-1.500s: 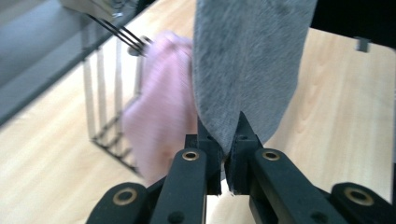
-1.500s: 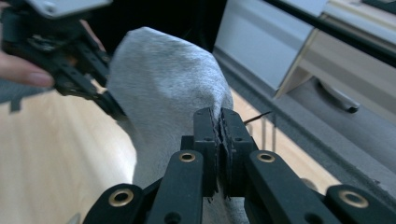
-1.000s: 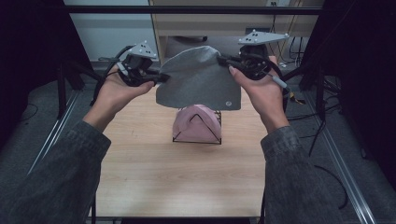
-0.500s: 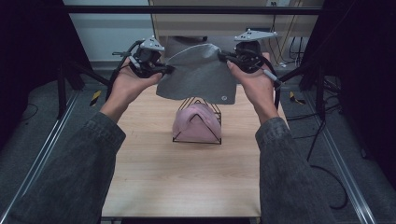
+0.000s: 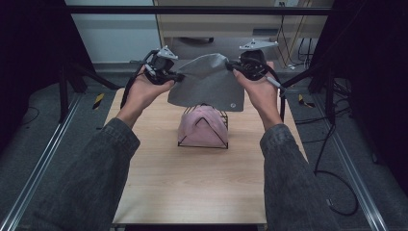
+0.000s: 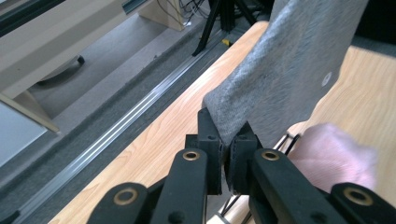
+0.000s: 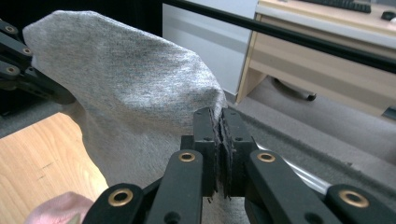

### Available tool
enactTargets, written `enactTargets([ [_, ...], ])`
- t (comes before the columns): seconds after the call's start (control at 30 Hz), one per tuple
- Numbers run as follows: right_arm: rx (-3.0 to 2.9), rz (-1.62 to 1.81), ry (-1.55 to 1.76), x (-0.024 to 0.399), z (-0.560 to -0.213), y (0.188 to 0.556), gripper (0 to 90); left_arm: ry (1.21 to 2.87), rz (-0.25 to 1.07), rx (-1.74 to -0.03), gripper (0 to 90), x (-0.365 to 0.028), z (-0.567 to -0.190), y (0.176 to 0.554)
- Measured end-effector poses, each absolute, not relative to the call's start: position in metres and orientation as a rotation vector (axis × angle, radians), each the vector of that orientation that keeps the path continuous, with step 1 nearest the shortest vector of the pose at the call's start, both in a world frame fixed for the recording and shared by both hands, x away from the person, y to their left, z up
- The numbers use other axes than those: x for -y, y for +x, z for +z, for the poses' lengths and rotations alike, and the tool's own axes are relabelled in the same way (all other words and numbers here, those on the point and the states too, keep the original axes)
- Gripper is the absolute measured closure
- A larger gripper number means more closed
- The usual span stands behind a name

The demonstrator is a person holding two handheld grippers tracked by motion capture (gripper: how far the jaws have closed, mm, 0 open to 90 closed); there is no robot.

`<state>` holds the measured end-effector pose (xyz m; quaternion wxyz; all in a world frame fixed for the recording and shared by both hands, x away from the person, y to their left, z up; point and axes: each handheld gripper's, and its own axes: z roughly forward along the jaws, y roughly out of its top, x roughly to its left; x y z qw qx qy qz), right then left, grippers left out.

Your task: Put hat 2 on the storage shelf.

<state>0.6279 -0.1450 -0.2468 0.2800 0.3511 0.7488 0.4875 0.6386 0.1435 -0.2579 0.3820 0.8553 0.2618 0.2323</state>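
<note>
A grey cloth [image 5: 208, 83] hangs spread between my two grippers, above the far half of the wooden table [image 5: 192, 178]. My left gripper [image 5: 179, 77] is shut on its left top corner; in the left gripper view the jaws pinch the grey cloth [image 6: 285, 79] edge at the left gripper [image 6: 227, 140]. My right gripper [image 5: 231, 65] is shut on the right top corner, and the right gripper view has the grey cloth [image 7: 126, 84] clamped at the right gripper [image 7: 217, 126]. Under the cloth stands a black wire rack [image 5: 202, 143] draped with a pink cloth [image 5: 201, 127].
A desk [image 5: 226, 24] and cables stand beyond the table's far edge. Metal rails [image 5: 38, 168] run along both sides of the table. Black tripod legs [image 5: 72, 77] stand at the left, dark curtains at both sides.
Both hands have carried the grey cloth away from the person and lower, closer to the rack. The grips have not changed.
</note>
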Motion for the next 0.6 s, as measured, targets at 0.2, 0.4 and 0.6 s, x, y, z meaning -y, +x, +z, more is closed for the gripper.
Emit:
enactTargets([
  [0.2,-2.023,1.298,0.961,0.142,-0.265,0.627,86.7,2.175,0.54,-0.7,86.2,-0.147,-0.278,0.641],
  [0.4,-2.043,1.288,0.977,0.142,-0.281,0.625,86.7,2.17,0.52,-0.711,86.2,-0.147,-0.291,0.636],
  [0.6,-2.06,1.28,0.987,0.141,-0.294,0.621,86.7,2.173,0.51,-0.715,86.2,-0.147,-0.299,0.634],
])
